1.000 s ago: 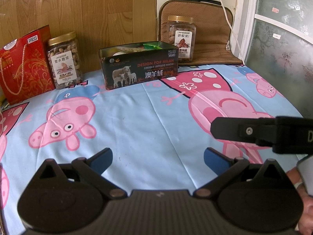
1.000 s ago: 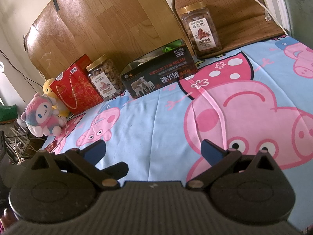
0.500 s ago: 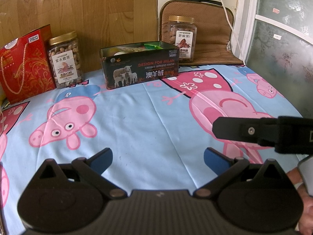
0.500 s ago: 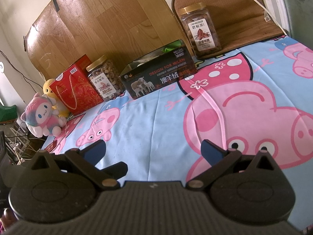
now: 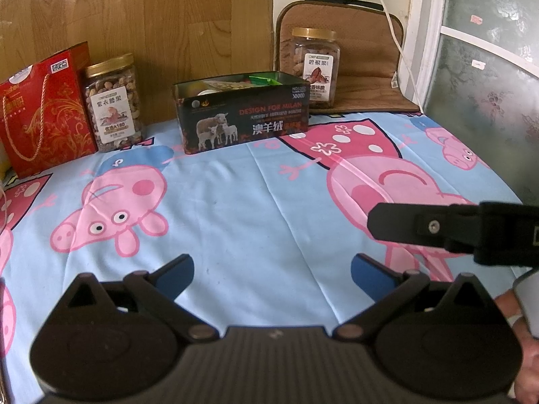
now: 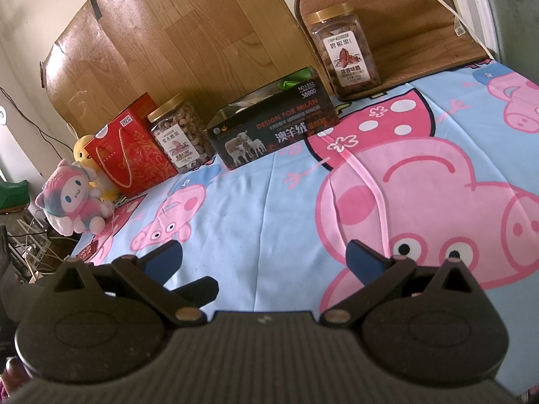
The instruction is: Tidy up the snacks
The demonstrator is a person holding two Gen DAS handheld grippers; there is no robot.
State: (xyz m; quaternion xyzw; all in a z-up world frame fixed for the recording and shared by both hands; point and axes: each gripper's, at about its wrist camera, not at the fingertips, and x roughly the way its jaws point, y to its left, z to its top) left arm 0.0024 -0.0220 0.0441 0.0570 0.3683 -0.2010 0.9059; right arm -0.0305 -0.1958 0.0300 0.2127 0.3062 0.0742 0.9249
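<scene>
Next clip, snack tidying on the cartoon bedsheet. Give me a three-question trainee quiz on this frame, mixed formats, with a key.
1. True or false: the left gripper is holding a jar.
2. The black tin stands: A) between the two nut jars, B) left of the red gift bag, C) on the brown cushion.
3. Fill in: both nut jars have ____-coloured lids.

Key: 1 false, jaws open, empty; right gripper likewise. 2 A. 3 gold.

The cartoon sheet point(image 5: 235, 202) lay bare in front. Along the back stood the red bag point(image 5: 40, 111), a nut jar point(image 5: 113, 101), the open tin point(image 5: 242, 118) and a second jar point(image 5: 315, 64), narrow gaps between.
</scene>
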